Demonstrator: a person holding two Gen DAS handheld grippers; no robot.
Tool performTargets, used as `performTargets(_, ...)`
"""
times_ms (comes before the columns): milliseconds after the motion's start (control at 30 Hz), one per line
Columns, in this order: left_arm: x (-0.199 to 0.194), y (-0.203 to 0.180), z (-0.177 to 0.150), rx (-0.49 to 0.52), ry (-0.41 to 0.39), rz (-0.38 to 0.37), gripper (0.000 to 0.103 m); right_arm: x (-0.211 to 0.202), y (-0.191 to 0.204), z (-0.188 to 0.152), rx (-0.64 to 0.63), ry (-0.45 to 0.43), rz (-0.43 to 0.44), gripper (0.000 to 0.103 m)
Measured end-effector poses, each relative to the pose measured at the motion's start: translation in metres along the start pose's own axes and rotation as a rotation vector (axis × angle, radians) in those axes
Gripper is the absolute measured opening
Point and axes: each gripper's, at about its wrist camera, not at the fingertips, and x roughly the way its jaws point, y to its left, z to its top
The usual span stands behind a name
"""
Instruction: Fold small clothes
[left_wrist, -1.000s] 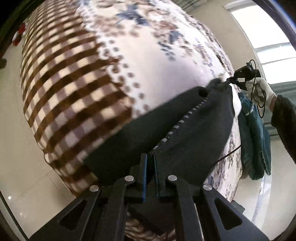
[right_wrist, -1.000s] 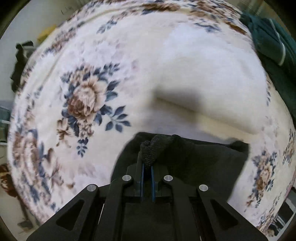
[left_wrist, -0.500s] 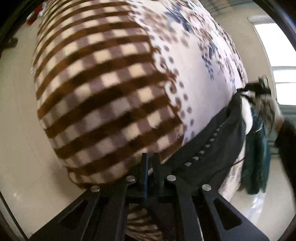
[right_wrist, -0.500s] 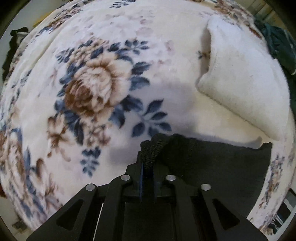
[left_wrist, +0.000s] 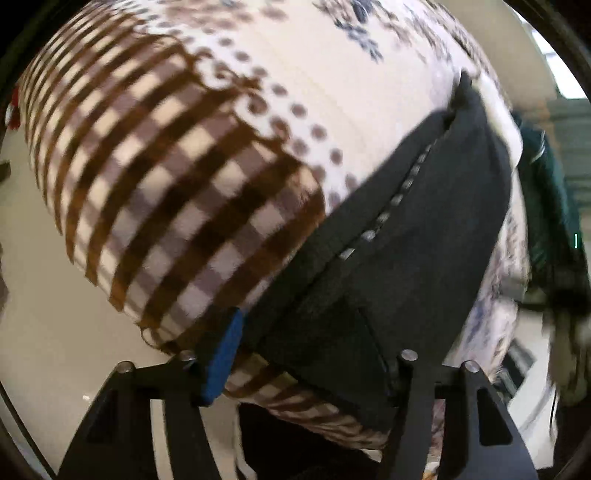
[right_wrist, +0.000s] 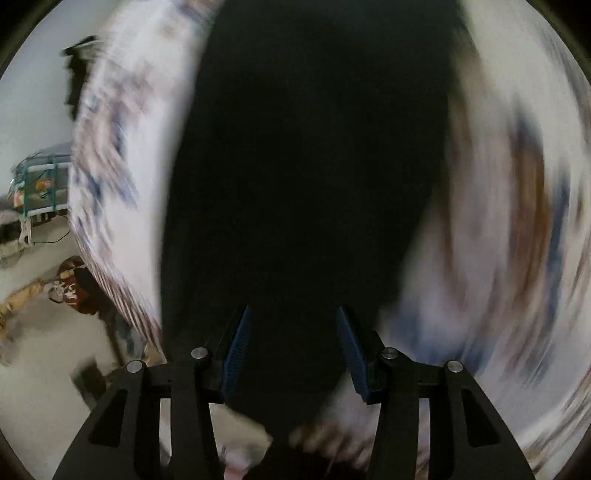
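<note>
A dark garment (left_wrist: 424, 229) with a line of pale stitches along one seam lies spread on a bed blanket (left_wrist: 177, 177), which is brown-checked near the edge and cream with blue-and-brown flowers further in. In the left wrist view the left tongs (left_wrist: 310, 350) stand apart, their jaws having just been opening; the garment's near corner lies between them, draped over the right finger, with the blue pad of the left finger clear of the cloth. In the right wrist view, heavily blurred, the right tongs (right_wrist: 291, 350) are also apart, jaws having just been opening, both blue pads (right_wrist: 236, 354) bare above the dark garment (right_wrist: 306, 166). A green cloth (left_wrist: 550, 206) lies past the garment's far side.
</note>
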Motion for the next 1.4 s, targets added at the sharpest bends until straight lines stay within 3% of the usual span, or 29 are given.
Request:
performTargets(33,0.003,-0.003,0.002,0.015,0.003,0.028,0.005,0.018,-0.015,-0.024,0.037,0.038,0.017,0.05)
performTargets(133,-0.001,0.0,0.004,-0.007,-0.025,0.068,0.005,0.064,-0.052,-0.085,0.16,0.1,0.065,0.05)
performTargets(233,-0.015,-0.005,0.005,0.014,-0.022,0.073,0.005,0.075,-0.072,-0.111,0.208,0.066,0.081,0.05)
performTargets(300,-0.028,-0.019,0.008,0.037,0.001,0.066,0.009,0.07,-0.082,-0.114,0.235,0.028,0.103,0.05)
performTargets(333,-0.037,-0.029,0.01,0.051,0.015,0.063,0.017,0.067,-0.082,-0.111,0.239,0.014,0.113,0.05)
performTargets(367,-0.044,-0.037,0.013,0.068,0.02,0.074,0.032,0.058,-0.084,-0.107,0.242,-0.009,0.128,0.05)
performTargets(433,-0.06,-0.067,0.03,0.122,-0.009,0.047,0.051,0.035,-0.089,-0.095,0.247,-0.065,0.147,0.051)
performTargets(467,-0.064,-0.082,0.04,0.143,-0.029,0.025,0.059,0.021,-0.092,-0.087,0.25,-0.097,0.155,0.053)
performTargets(533,-0.067,-0.114,0.074,0.182,-0.079,-0.035,0.061,-0.005,-0.098,-0.069,0.264,-0.166,0.176,0.064)
performTargets(700,-0.016,-0.201,0.191,0.307,-0.118,-0.142,0.061,-0.06,-0.124,-0.002,0.319,-0.313,0.203,0.064)
performTargets(800,0.037,-0.257,0.267,0.388,-0.088,-0.161,0.061,-0.09,-0.14,0.054,0.341,-0.403,0.19,0.064)
performTargets(900,0.076,-0.292,0.319,0.439,-0.045,-0.161,0.061,-0.109,-0.158,0.116,0.38,-0.455,0.204,0.064)
performTargets(1033,0.119,-0.318,0.362,0.496,0.016,-0.189,0.057,-0.124,-0.181,0.192,0.448,-0.516,0.252,0.064)
performTargets(1067,0.123,-0.32,0.366,0.504,0.028,-0.216,0.024,-0.126,-0.188,0.208,0.467,-0.527,0.267,0.064)
performTargets(1100,0.131,-0.322,0.371,0.513,0.051,-0.224,0.003,-0.124,-0.193,0.226,0.49,-0.525,0.266,0.064)
performTargets(1133,0.133,-0.321,0.371,0.524,0.059,-0.227,0.004,-0.122,-0.199,0.24,0.507,-0.514,0.271,0.06)
performTargets(1167,0.131,-0.321,0.371,0.537,0.053,-0.242,0.004,-0.12,-0.203,0.251,0.511,-0.504,0.269,0.05)
performTargets(1200,0.126,-0.322,0.37,0.55,0.036,-0.252,0.004,-0.118,-0.205,0.26,0.505,-0.494,0.239,0.01)
performTargets(1333,0.131,-0.33,0.392,0.553,0.052,-0.275,0.004,-0.127,-0.208,0.271,0.509,-0.571,0.097,0.005)
performTargets(1400,0.137,-0.326,0.398,0.513,0.084,-0.256,0.009,-0.119,-0.213,0.281,0.53,-0.534,0.1,0.004)
